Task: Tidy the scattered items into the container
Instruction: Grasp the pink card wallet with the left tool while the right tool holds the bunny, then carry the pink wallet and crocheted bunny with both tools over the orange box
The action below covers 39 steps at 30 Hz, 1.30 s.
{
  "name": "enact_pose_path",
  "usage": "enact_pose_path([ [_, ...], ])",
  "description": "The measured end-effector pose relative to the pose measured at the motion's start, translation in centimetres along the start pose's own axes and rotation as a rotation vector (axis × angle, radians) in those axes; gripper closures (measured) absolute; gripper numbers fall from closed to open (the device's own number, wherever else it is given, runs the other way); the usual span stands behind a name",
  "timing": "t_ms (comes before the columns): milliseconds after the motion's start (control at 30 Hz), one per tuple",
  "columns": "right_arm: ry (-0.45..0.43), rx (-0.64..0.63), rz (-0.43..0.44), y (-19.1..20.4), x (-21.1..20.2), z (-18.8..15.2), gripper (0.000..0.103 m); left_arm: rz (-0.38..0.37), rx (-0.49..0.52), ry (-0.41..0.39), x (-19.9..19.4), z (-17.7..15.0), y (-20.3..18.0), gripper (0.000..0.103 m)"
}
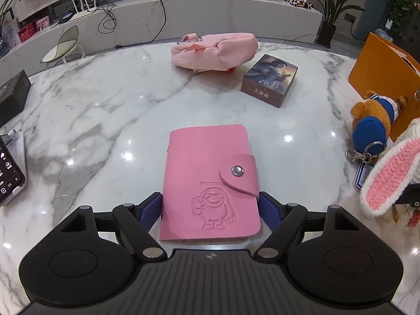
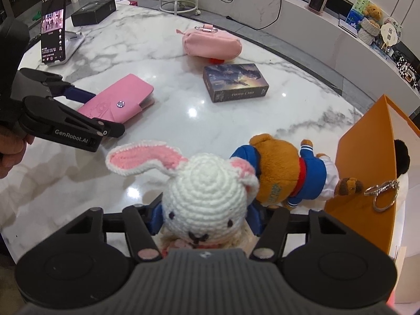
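Wallet [image 1: 210, 181] pinched by left claw [image 1: 210, 204], bunny [image 2: 207, 194] by right claw [image 2: 204, 215], ready for box [image 2: 367, 162].

a white marble table [image 1: 105, 110] carries a photo-card box [image 1: 270, 80]; behind it a pink pouch [image 1: 214, 51], nearer left a pink wallet [image 1: 210, 181], right a bear plush [image 1: 372, 120], orange bag [image 1: 380, 65], far left a phone [image 2: 53, 26].

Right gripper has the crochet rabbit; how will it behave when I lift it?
The crochet rabbit looks soft, so it probably squashes between the right gripper fingers. Its long ear likely flops. Yarn should grip well; it seems light.
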State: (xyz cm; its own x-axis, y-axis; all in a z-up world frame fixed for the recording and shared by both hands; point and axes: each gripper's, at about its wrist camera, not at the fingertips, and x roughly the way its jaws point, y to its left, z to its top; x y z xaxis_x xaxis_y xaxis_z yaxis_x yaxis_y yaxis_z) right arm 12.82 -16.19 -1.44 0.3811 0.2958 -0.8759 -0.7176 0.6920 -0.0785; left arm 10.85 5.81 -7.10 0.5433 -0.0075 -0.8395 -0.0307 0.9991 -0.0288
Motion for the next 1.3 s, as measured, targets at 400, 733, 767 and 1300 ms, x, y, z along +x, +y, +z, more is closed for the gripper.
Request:
enact_pose_path([
  [400, -0.052, 0.037, 0.027, -0.4, -1.2, 1.1, 0.043, 0.006, -0.026, -0.029, -1.2, 0.8, -0.1, 0.012],
  [733, -0.183, 0.145, 0.043, -2.7, -4.1, 2.8, 0.043, -0.008, -0.003, -0.090, -3.8, 2.2, -1.9, 0.015],
  [767, -0.197, 0.160, 0.045, -3.1, -4.4, 2.9, 0.043, -0.007, 0.005, -0.095, -4.1, 2.3, -2.1, 0.016],
  [1300, -0.263, 0.245, 0.038, -6.0, -6.6, 2.0, 0.043, -0.051, -0.174, -0.064, -3.7, 2.3, 0.7, 0.019],
])
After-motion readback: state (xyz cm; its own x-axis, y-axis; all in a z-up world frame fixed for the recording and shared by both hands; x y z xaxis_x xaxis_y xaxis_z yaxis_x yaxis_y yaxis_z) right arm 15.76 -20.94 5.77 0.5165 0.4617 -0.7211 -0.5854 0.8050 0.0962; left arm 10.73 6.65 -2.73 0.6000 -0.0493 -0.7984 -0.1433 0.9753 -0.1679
